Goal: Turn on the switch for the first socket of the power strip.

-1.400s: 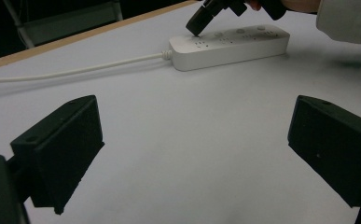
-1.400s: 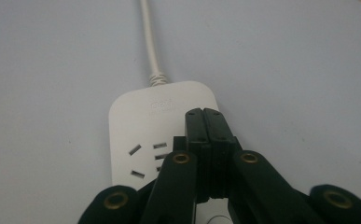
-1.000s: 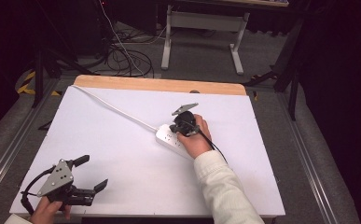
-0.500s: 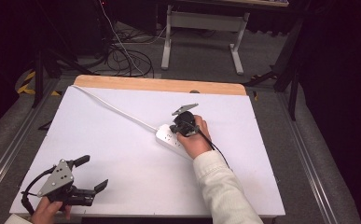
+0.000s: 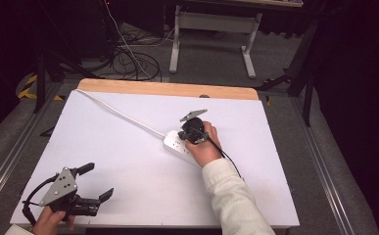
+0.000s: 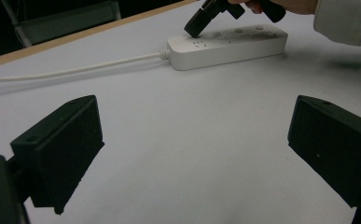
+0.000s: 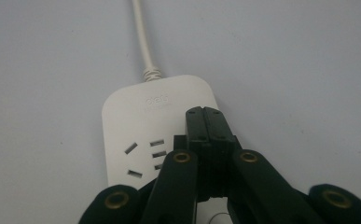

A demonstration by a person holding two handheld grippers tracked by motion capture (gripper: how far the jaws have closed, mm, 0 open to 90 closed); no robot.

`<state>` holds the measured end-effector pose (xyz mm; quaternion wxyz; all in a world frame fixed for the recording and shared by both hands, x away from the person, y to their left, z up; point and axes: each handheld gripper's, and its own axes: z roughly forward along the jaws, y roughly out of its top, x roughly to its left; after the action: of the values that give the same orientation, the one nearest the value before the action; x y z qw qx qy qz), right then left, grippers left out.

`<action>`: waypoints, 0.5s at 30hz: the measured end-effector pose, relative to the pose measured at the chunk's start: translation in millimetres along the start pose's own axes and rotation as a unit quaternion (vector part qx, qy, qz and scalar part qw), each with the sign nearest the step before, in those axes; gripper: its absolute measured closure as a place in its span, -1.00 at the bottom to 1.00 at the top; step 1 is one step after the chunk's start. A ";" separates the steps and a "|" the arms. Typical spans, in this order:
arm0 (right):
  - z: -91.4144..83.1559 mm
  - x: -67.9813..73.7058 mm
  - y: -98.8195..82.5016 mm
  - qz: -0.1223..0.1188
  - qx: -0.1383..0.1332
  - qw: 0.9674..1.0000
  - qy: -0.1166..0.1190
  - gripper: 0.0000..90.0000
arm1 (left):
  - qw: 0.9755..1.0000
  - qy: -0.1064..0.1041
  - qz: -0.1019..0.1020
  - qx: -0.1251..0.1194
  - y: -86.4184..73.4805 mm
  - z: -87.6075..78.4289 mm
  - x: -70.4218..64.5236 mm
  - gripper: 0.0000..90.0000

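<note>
From above, a white power strip (image 5: 179, 146) lies near the middle of the white bench (image 5: 128, 161), slightly toward the right edge, and its white cord (image 5: 121, 113) runs off to the far left corner. The right hand-held gripper (image 5: 186, 134) comes down on the cord end of the strip, held by the right hand (image 5: 204, 144) in a cream sleeve (image 5: 233, 200) that reaches in from the near edge. The grey plate on top hides the jaw tips in this view.

The right gripper view supplies that detail: the two black jaws are pressed fully together with nothing between them, and their joined tip sits over the strip's top face just beside a socket (image 7: 145, 156), below the faint brand mark. I cannot tell whether the tip touches the plastic. The cord enters the strip's end through a ribbed collar.

The left gripper view sees the strip (image 6: 227, 44) side-on, with the right hand-held gripper (image 6: 197, 25) slanting down steeply onto its cord end, tip at the surface.

The left hand-held gripper (image 5: 99, 183) stays low near the near left corner, gripped by the left hand (image 5: 50, 220), pointing toward the right edge. Its jaws stand wide apart over bare bench, holding nothing
</note>
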<state>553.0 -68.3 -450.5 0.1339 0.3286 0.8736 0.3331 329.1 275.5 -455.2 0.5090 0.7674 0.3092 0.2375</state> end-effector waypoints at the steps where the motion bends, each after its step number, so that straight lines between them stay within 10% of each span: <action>1: 0.0 -0.1 0.0 0.002 0.000 1.000 0.000 1.00 | 1.000 0.000 0.000 0.000 0.0 0.0 -0.1 -0.92; 15: 0.7 1.6 -1.1 0.002 -0.002 1.000 -0.006 1.00 | 1.000 0.000 0.000 0.000 0.2 0.3 -0.5 -0.92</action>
<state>551.6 -67.5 -451.8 0.1393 0.3324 0.8712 0.3333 329.0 274.9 -455.2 0.5089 0.7675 0.3093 0.2372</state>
